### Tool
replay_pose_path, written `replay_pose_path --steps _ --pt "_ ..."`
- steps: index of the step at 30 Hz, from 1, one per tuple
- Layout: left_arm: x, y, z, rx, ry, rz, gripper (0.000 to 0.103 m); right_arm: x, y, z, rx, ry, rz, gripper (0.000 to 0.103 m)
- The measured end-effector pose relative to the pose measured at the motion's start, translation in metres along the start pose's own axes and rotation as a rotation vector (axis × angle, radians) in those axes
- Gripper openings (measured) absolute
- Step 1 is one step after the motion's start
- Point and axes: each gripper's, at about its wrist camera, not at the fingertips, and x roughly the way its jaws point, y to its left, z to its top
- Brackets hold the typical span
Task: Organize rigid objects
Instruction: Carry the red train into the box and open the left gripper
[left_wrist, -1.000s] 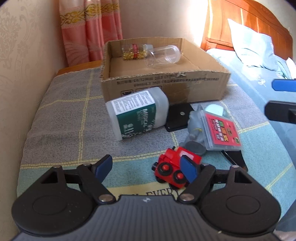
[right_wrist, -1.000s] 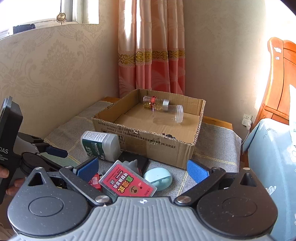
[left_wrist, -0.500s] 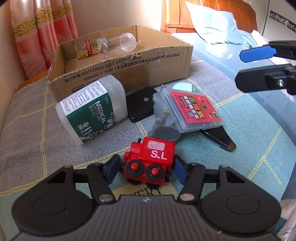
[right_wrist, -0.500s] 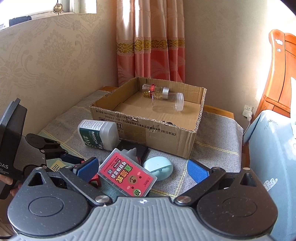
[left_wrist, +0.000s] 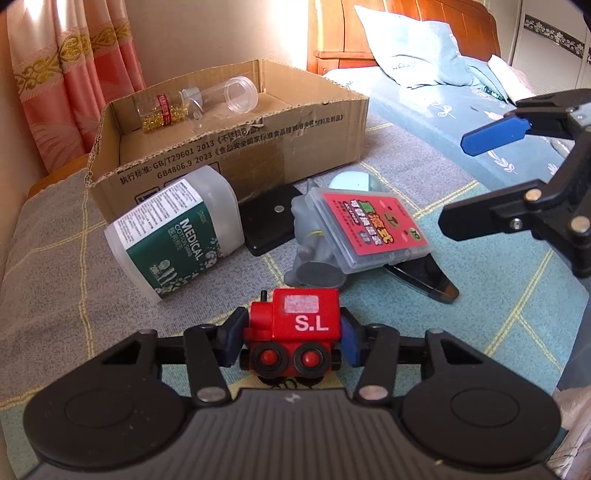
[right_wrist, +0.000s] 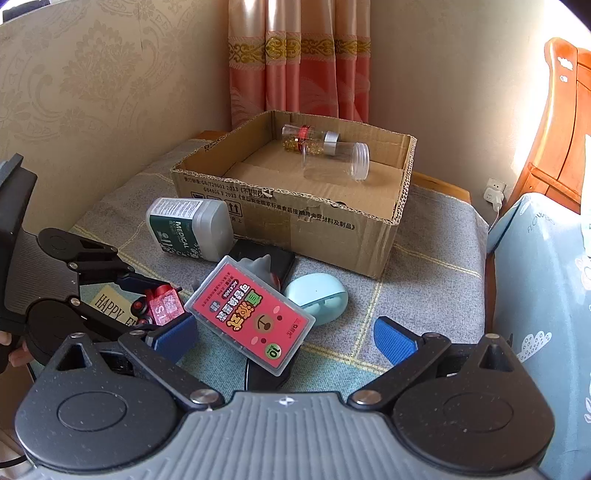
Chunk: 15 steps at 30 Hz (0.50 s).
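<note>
Left tongs (left_wrist: 291, 341) pinching the red toy train (left_wrist: 295, 332) from both sides, blue pads pressed against its flanks at bottom centre of the left wrist view. Gripped across the narrow body, probably because the flat sides give the pads a square seat while the wheels stay free below. Cannot tell whether lifted clear of the blanket (left_wrist: 74, 266) or resting on it.

Right tongs (right_wrist: 284, 338) spread wide, holding nothing, poised low in the right wrist view over the red card case (right_wrist: 251, 314), likely readied as the next pick. Seen also at right edge of the left wrist view.

Train: blocky, glossy red, white "S.L" lettering on the upper face, a pale worn sticker above it, two black wheels with red hubs facing the camera, small black peg at the top left corner. Hard plastic or wood by the look; should hold firm under the pads.

Cardboard box (left_wrist: 236, 147) in the upper middle of the left wrist view, open-topped, already carrying a clear jar (left_wrist: 225, 94) and a small bottle of gold beads (left_wrist: 162, 112), so presumably the destination for the rest. In front of it: a medical cotton swab tub (left_wrist: 173, 236) on its side, a black flat case (left_wrist: 269, 218), a grey figure (left_wrist: 310, 251) under the card case, a pale blue earbud case (right_wrist: 317, 297)
</note>
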Motion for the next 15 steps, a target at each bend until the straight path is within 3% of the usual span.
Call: replay_pose_path --steps 8,15 --pt "-0.009 0.003 0.004 -0.018 0.014 0.014 0.05 0.003 0.0 -0.002 0.001 0.012 -0.006 0.103" --pt "-0.045 0.018 0.051 -0.013 -0.072 0.058 0.05 0.007 -0.003 -0.005 0.021 0.023 0.01 0.103"
